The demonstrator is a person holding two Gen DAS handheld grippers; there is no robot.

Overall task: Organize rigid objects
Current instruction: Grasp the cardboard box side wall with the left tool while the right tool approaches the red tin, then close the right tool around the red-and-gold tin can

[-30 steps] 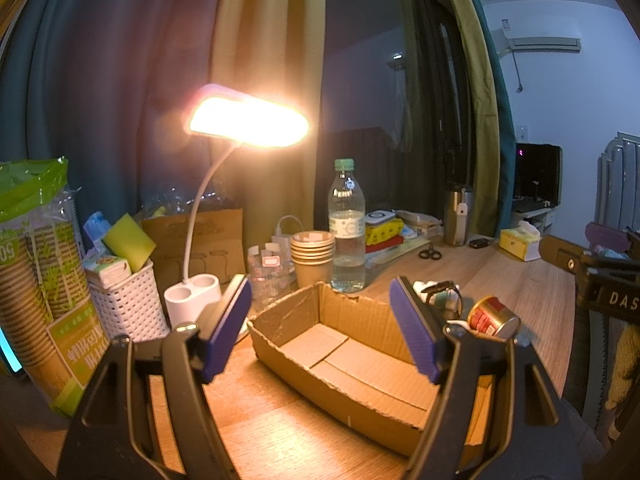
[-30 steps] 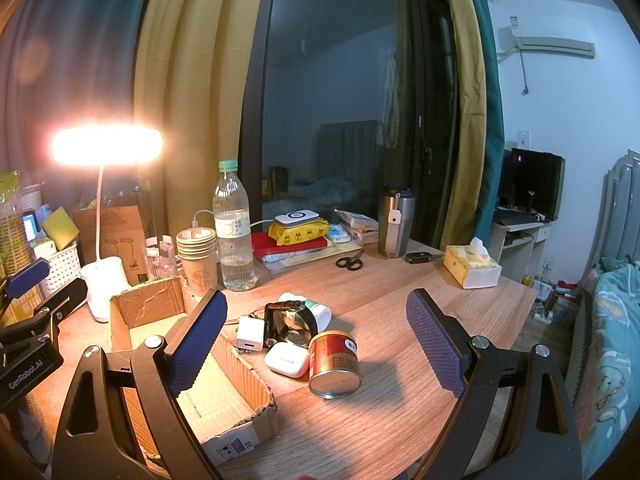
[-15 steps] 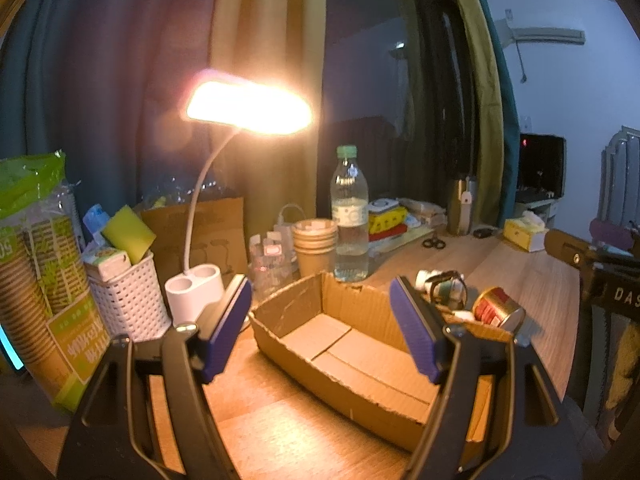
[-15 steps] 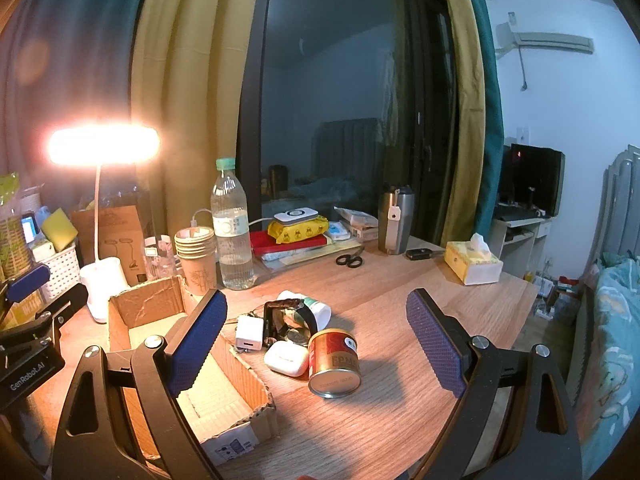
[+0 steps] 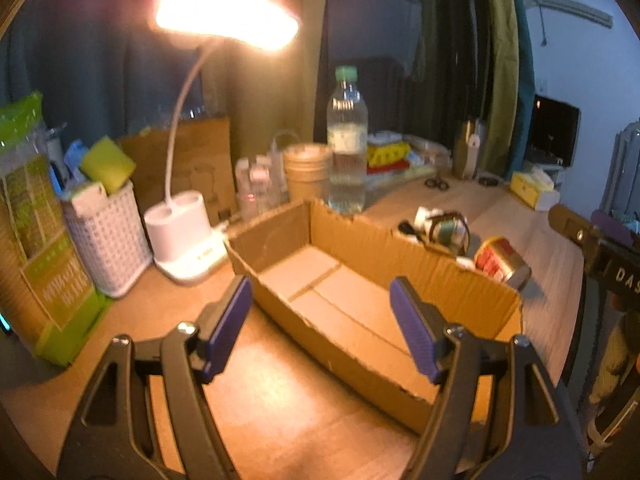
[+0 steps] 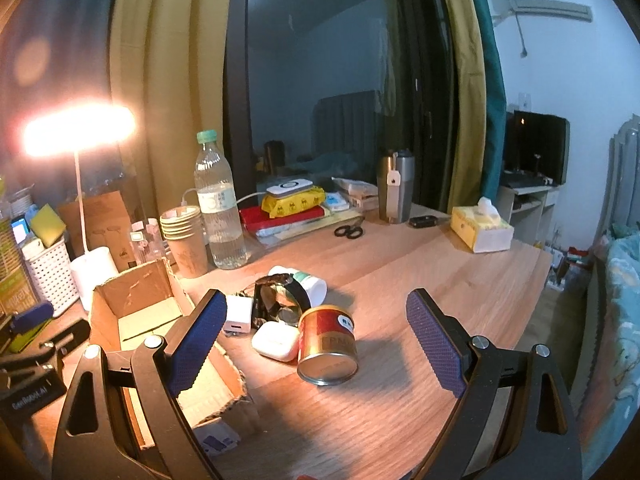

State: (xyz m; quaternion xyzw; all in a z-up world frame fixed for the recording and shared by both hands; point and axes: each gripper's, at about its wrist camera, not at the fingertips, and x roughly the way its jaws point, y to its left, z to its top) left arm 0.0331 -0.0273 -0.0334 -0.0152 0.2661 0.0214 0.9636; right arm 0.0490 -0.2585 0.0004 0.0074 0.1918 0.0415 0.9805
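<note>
Both claws sit lower and nearer than a second ago: left claw [image 5: 320, 320] open over empty cardboard box [image 5: 452, 292], right claw [image 6: 314, 338] open around red tin [image 6: 327, 345] lying on wood table [image 6: 420, 280] beside earbud case [image 6: 276, 341], watch [image 6: 282, 294]; lamp [image 6: 78, 130] lit

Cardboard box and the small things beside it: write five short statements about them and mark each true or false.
1. The cardboard box has nothing in it. True.
2. The red tin stands upright. False: it lies on its side.
3. The white earbud case touches the tin. True.
4. The right gripper is shut on the tin. False: its jaws are open, holding nothing.
5. The scissors lie inside the box. False: they lie on the table, near the steel mug.
</note>
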